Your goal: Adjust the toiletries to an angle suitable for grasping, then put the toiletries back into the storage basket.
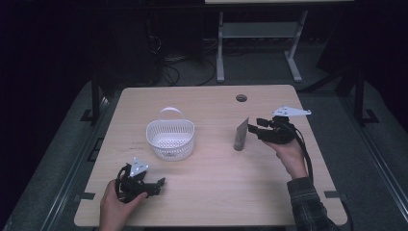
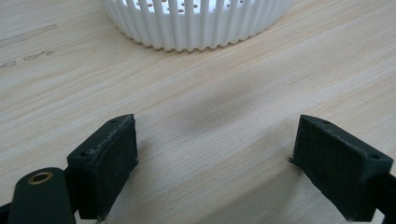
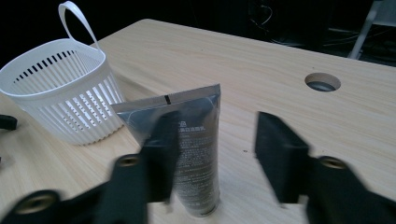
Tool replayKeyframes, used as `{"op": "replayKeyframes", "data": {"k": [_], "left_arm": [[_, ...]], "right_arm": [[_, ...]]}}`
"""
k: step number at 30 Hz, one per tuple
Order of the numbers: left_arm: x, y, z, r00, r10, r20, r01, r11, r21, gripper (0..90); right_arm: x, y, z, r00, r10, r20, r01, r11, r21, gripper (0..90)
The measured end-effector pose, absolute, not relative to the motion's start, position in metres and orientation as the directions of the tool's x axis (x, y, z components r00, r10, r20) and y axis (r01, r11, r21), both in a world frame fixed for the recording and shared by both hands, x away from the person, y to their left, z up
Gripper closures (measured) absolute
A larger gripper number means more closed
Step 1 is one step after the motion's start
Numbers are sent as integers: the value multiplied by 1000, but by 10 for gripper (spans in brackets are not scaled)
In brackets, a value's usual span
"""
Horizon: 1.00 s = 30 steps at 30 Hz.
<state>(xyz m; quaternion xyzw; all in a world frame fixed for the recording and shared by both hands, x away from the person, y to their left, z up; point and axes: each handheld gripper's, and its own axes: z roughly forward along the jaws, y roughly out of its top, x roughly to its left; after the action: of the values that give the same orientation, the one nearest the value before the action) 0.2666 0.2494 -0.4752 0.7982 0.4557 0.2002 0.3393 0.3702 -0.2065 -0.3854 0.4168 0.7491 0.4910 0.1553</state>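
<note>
Here the tube (image 3: 189, 154) stands upright, cap down, crimped end up.

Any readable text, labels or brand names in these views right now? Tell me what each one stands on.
Grey tube: several lines of small pale print down its front, too blurred to read; no brand can be made out.
White basket: no text.
Table: faint dark marks left of the basket, not legible as words.
Nothing can be quoted.

Glossy grey tube (image 3: 194, 144), slatted white plastic basket (image 3: 60, 93)
</note>
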Motion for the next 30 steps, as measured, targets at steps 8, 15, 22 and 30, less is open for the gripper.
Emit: {"op": "replayKeyframes", "data": {"k": [8, 15, 22, 30], "left_arm": [[267, 249, -475, 504, 863, 11, 591, -355, 724, 126], [267, 249, -475, 505, 863, 13, 591, -356, 724, 126], [267, 249, -475, 505, 863, 13, 591, -356, 724, 125], [267, 249, -475, 504, 863, 12, 591, -355, 725, 126]], "right_arm": [[366, -207, -376, -617, 776, 136, 494, 247, 834, 175], [366, -211, -369, -628, 767, 133, 491, 258, 832, 136], [371, -204, -360, -648, 753, 115, 486, 292, 823, 126], [381, -194, -354, -668, 737, 102, 475, 318, 820, 96]]}}
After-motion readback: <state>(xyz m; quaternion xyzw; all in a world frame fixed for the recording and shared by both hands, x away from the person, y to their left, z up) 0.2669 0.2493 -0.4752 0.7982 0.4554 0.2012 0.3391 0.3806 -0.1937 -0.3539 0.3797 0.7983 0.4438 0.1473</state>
